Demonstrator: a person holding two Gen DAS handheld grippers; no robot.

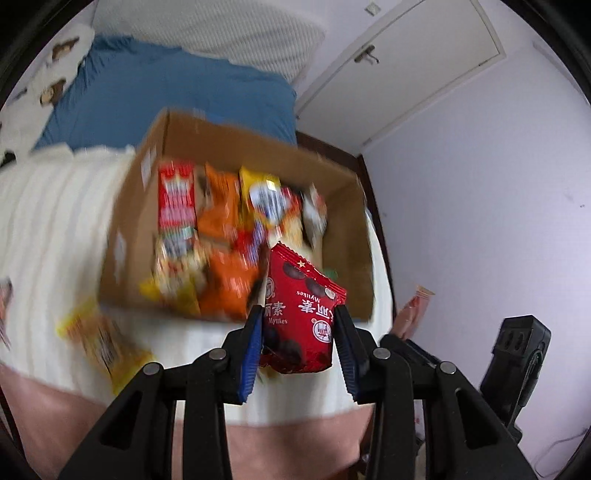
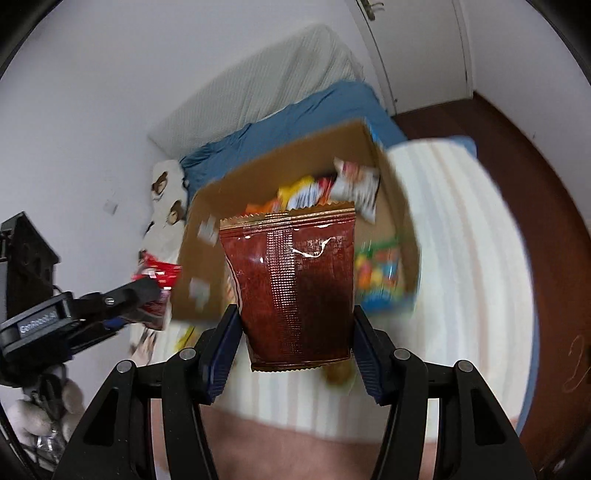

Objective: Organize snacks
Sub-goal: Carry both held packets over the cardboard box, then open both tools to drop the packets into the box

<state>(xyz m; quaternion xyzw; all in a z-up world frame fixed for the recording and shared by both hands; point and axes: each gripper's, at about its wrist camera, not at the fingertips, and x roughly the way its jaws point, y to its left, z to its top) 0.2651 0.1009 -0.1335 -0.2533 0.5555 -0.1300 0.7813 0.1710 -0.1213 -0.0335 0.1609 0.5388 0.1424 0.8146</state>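
Note:
My left gripper [image 1: 299,325] is shut on a small red Mylikes snack packet [image 1: 301,314], held in the air in front of the cardboard box [image 1: 332,177]. That open box sits on a white ribbed blanket [image 1: 55,229] and holds several bright snack bags. My right gripper [image 2: 295,328] is shut on a dark brown foil snack bag [image 2: 295,288], its back seam facing me, lifted before the same box [image 2: 258,173]. The left gripper [image 2: 147,295] with its red packet [image 2: 159,273] shows at the left of the right wrist view.
A yellow snack packet [image 1: 103,339] lies blurred on the blanket left of the box. A colourful candy bag [image 2: 380,273] sits inside the box's right end. Behind are a blue sheet [image 1: 166,96], a white pillow [image 1: 221,33], a white wall and a door [image 1: 406,62].

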